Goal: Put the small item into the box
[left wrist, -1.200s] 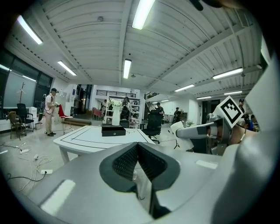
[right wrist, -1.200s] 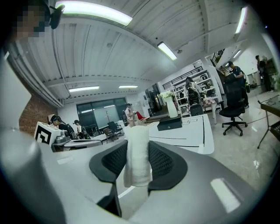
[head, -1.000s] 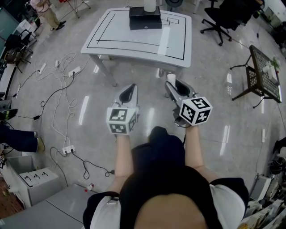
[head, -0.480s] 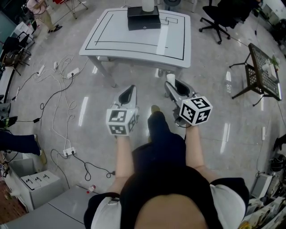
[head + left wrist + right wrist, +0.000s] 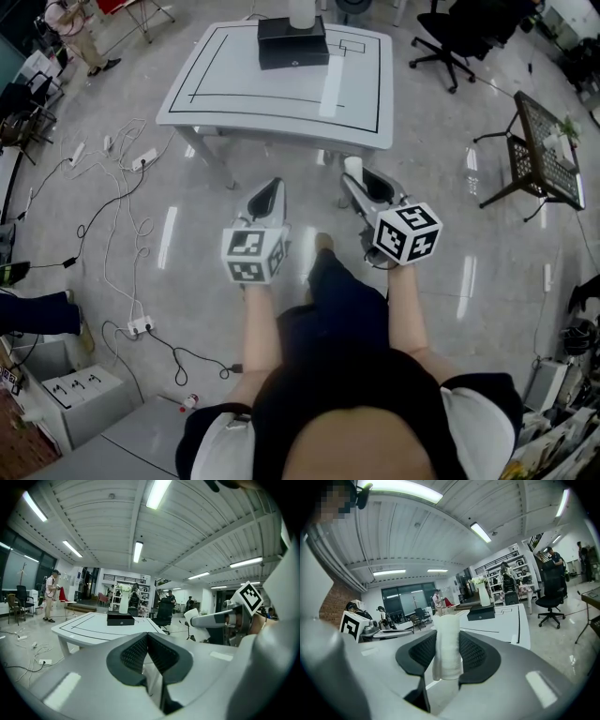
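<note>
Right gripper view shows the pads of the right gripper (image 5: 364, 183) closed on the small white roll (image 5: 447, 644), which stands upright between them and pokes above the fingertips. Well beyond those tips the black box (image 5: 481, 612) sits on the white table (image 5: 508, 620) marked with black lines, and a pale mark on the box's front is too small to read. The left gripper (image 5: 147, 637) has its pads pressed together with nothing between them, and each gripper's cube (image 5: 255, 255) bears black-and-white square markers
</note>
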### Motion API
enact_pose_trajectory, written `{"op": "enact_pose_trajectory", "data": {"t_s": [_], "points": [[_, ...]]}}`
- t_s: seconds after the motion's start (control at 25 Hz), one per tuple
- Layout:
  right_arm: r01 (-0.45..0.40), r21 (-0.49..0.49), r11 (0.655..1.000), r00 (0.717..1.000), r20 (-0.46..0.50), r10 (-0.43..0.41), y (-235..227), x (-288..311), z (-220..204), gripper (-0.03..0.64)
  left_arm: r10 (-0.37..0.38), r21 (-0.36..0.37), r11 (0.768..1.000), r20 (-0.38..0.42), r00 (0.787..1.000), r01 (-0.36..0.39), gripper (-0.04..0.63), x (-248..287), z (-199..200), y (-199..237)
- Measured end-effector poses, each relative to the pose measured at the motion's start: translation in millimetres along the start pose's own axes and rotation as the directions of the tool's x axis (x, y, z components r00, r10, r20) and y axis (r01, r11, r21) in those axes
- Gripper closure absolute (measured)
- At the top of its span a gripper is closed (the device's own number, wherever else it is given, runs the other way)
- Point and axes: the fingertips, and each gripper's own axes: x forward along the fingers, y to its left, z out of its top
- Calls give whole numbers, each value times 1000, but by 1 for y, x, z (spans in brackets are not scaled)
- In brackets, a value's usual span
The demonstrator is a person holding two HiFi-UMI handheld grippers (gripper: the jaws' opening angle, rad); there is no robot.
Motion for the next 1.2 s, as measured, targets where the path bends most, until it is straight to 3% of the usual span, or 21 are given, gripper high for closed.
{"op": "enact_pose_trajectory", "data": {"t_s": [0.56,1.2], "points": [[9,4,1000,1000,-22,-9,-41,37,20,476,-20,37,999,-30,999,21,588,64,13,10],[-12,62,998,999,-48,15,-68,93,28,476,11,14,1000,-65,998,-11,588,104,13,52]]}}
